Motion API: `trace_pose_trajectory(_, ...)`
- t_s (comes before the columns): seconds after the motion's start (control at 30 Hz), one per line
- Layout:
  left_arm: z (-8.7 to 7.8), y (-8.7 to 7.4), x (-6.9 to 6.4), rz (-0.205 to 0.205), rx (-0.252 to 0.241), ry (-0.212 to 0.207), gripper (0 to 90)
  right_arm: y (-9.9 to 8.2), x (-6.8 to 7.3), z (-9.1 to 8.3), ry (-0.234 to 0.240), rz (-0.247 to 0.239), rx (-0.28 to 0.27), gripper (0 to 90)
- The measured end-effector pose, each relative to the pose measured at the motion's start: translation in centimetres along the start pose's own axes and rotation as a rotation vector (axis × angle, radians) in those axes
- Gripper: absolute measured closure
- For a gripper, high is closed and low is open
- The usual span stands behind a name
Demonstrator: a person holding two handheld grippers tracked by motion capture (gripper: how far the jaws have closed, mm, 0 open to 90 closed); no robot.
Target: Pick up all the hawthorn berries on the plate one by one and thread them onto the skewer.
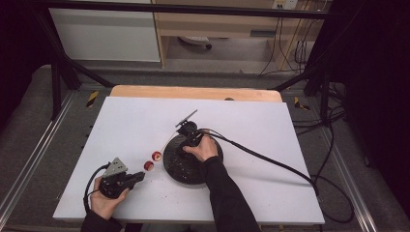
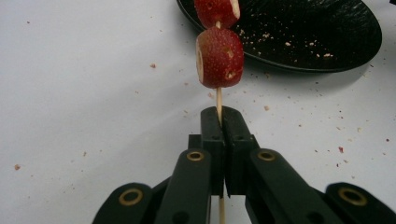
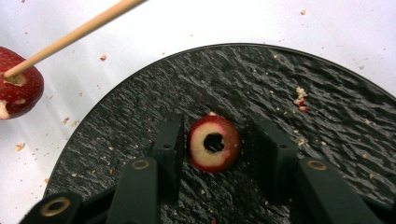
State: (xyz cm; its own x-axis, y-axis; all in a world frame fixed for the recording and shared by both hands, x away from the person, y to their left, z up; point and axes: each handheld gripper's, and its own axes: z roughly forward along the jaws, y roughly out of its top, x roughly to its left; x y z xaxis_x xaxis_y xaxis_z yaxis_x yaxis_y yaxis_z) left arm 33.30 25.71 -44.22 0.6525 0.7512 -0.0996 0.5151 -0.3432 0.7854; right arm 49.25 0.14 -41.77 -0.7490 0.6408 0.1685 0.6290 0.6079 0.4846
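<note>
My left gripper (image 2: 219, 119) is clamped on the skewer (image 2: 218, 100) carrying two fruits (image 2: 219, 57), while my right gripper (image 3: 215, 142) stands spread around a cored slice (image 3: 214, 143) on the plate (image 3: 327, 93); I judge an off-centre squeeze could crumble or flick it.

A lab or test workspace is shown rather than a home. A white sheet (image 1: 145, 121) is laid over a wooden table (image 1: 193, 92), which is enclosed by a black metal frame (image 1: 193, 8) with slanted braces. Grey carpet (image 1: 29, 111) is seen around it, marked with yellow-and-black tape (image 1: 92, 98). Behind, a white cabinet (image 1: 106, 34) and a wooden shelf unit (image 1: 217, 24) are placed, and loose black cables (image 1: 333, 145) are strewn over the floor at the right.
</note>
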Motion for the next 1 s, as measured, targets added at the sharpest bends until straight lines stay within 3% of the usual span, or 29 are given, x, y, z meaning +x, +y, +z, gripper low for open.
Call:
trace_pose_trajectory(0.3,0.0,0.0,0.0,-0.001,-0.005,0.0,88.1,0.0,0.1,-0.2,0.0,0.005,0.001,62.1)
trace_pose_trajectory(0.7,-0.1,0.2,-0.4,0.005,-0.027,-0.006,88.1,-0.3,0.5,-3.1,-0.017,0.028,-0.041,62.4)
trace_pose_trajectory(1.0,0.0,0.3,-0.9,0.014,-0.038,-0.006,88.1,-1.8,0.6,-5.3,-0.007,0.062,-0.131,62.6)
